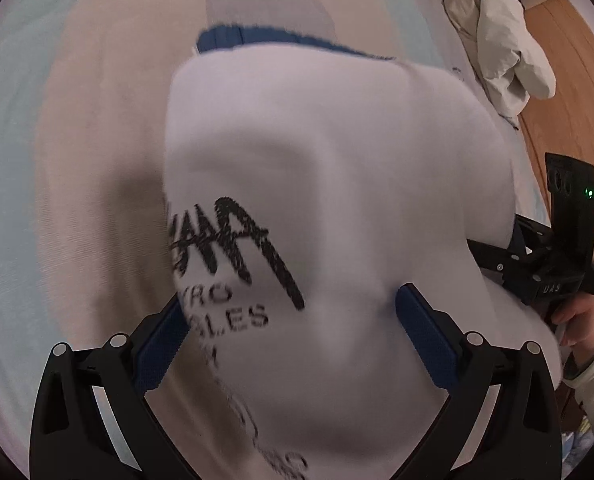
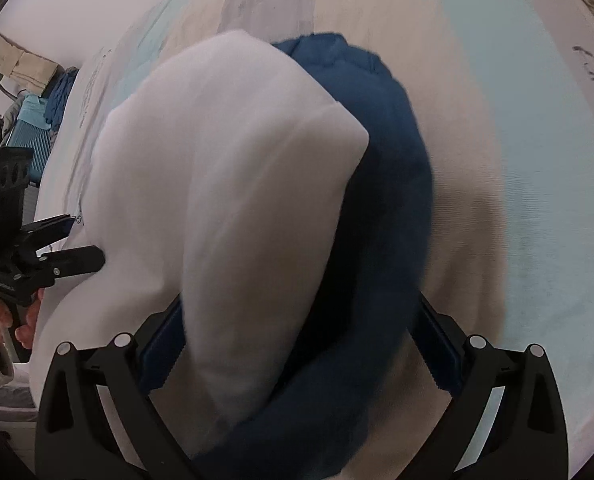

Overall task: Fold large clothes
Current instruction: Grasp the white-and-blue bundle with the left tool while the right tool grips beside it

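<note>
Both tongs are carrying the white-and-blue sweatshirt (image 1: 329,168) above the bed (image 1: 77,160), looks like mid-fold. Left tongs (image 1: 293,332) have white printed fabric bunched between wide-spread fingers; right tongs (image 2: 297,336) likewise, around the blue part. Can't tell if either truly pinches. Next I'd guess: lay it flat and smooth it.
</note>
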Available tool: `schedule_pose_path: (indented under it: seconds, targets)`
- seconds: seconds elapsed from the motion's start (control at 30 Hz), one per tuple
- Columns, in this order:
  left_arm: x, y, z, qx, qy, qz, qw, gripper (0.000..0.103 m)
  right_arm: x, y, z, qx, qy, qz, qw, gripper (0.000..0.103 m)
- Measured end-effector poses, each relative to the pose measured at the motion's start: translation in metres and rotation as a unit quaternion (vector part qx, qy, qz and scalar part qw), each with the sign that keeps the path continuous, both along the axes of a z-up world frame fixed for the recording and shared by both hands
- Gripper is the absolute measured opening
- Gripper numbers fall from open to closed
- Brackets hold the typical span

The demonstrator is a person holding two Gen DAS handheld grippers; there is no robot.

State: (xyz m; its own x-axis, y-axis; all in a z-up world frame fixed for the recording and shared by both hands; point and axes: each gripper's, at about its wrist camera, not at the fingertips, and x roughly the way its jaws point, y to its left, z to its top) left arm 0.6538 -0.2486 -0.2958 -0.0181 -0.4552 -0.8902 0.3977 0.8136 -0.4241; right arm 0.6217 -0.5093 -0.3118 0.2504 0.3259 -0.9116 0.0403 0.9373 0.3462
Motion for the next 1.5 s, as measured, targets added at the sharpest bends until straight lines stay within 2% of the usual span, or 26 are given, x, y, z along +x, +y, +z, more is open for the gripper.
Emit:
schedule_pose_path:
  seconds: [0.13, 0.4, 0.47, 0.5, 0.57, 0.6, 0.63, 0.67, 0.7, 0.73, 0.77, 0.83, 0.93, 1.03, 1.3, 1.5]
  targets:
    - [0.004, -0.002, -0.014, -0.009, 0.016, -0.001, 0.9998, 0.098, 0.002, -0.008, -0.011, 0.019, 0.001, -0.005, 1.0, 0.096]
    - [0.005, -0.016, -0.015, -0.029, 0.014, -0.02, 0.9993, 0.097, 0.0, -0.003, -0.017, 0.036, -0.005, -0.002, 0.999, 0.097]
    - [0.007, -0.022, -0.015, -0.032, 0.018, -0.022, 0.9991, 0.092, 0.0, -0.003, -0.018, 0.042, -0.001, -0.002, 0.999, 0.095]
    - [0.008, -0.021, -0.014, -0.033, 0.018, -0.022, 0.999, 0.091, 0.002, -0.004, -0.018, 0.044, 0.001, -0.002, 0.999, 0.091]
    - [0.009, -0.021, -0.014, -0.032, 0.023, -0.02, 0.999, 0.079, 0.001, -0.005, -0.018, 0.048, 0.004, -0.006, 0.999, 0.083]
    - [0.009, -0.021, -0.012, -0.033, 0.023, -0.017, 0.999, 0.076, 0.002, -0.003, -0.016, 0.051, 0.004, -0.007, 0.999, 0.075]
    - [0.01, -0.022, -0.009, -0.035, 0.022, -0.015, 0.999, 0.068, 0.002, -0.002, -0.015, 0.054, 0.004, -0.008, 0.999, 0.067]
    - [0.01, -0.022, -0.008, -0.037, 0.02, -0.012, 0.999, 0.061, 0.0, -0.002, -0.013, 0.054, 0.003, -0.009, 0.999, 0.063]
    - [0.01, -0.021, -0.005, -0.038, 0.018, -0.009, 0.999, 0.057, -0.002, -0.004, -0.011, 0.056, 0.003, -0.011, 0.998, 0.053]
    - [0.008, -0.022, -0.001, -0.038, 0.013, -0.009, 0.9991, 0.051, -0.002, -0.003, -0.009, 0.06, 0.003, -0.011, 0.998, 0.039]
    - [0.007, -0.019, 0.002, -0.036, 0.007, -0.01, 0.9993, 0.045, -0.003, -0.002, -0.006, 0.072, 0.002, -0.011, 0.997, 0.033]
    - [0.001, -0.024, 0.012, -0.028, -0.014, -0.016, 0.9994, 0.036, -0.005, 0.003, 0.001, 0.058, -0.001, -0.01, 0.998, 0.027]
    - [-0.009, -0.024, 0.03, -0.023, -0.038, -0.024, 0.9987, 0.027, -0.008, 0.01, 0.013, 0.044, -0.008, -0.012, 0.999, 0.023]
    - [-0.017, -0.015, 0.048, -0.029, -0.049, -0.027, 0.998, 0.024, -0.013, 0.02, 0.031, 0.041, -0.021, -0.017, 0.999, 0.021]
    - [-0.048, 0.009, 0.09, -0.03, -0.082, -0.032, 0.9957, 0.022, -0.045, 0.046, 0.072, 0.028, -0.048, -0.004, 0.998, 0.019]
    - [-0.067, 0.066, 0.127, -0.035, -0.122, -0.019, 0.9918, 0.022, -0.055, 0.099, 0.104, 0.026, -0.077, 0.015, 0.997, 0.019]
